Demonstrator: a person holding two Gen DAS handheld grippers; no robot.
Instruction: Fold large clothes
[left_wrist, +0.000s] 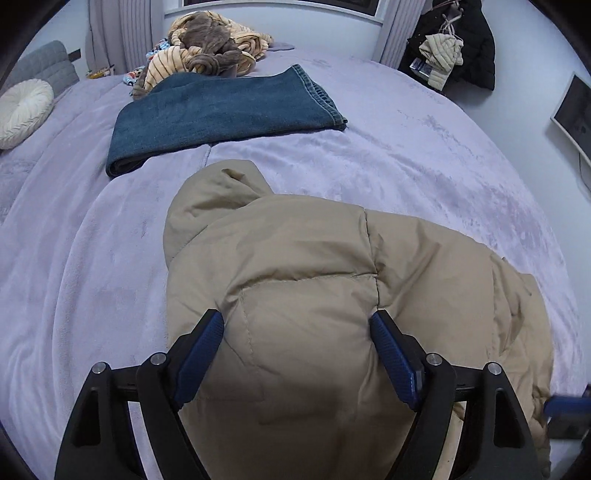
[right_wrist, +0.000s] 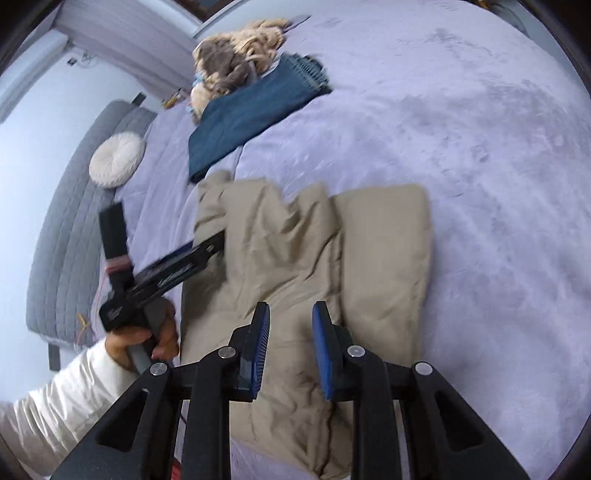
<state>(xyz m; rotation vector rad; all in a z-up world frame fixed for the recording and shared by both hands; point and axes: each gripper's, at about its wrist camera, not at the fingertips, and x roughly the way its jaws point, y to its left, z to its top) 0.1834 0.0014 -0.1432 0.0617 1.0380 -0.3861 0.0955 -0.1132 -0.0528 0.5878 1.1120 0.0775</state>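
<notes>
A tan puffer jacket (left_wrist: 295, 258) lies on the lilac bed cover (left_wrist: 443, 166), partly folded, with its hood toward the jeans. My left gripper (left_wrist: 295, 317) stands wide open over the jacket's near part, and a puffy fold bulges up between its blue pads (left_wrist: 201, 354). In the right wrist view the jacket (right_wrist: 280, 240) shows a folded panel on its right side, and the left gripper (right_wrist: 216, 245), held by a hand (right_wrist: 162, 339), meets its left edge. My right gripper (right_wrist: 290, 308) hovers above the jacket's near end, open by a narrow gap with nothing in it.
Folded blue jeans (left_wrist: 221, 110) lie beyond the jacket, and a pile of striped and brown clothes (left_wrist: 210, 48) lies behind them. A round white cushion (right_wrist: 116, 158) rests by the grey headboard (right_wrist: 66, 221). Coats (left_wrist: 454, 48) hang at the far right wall.
</notes>
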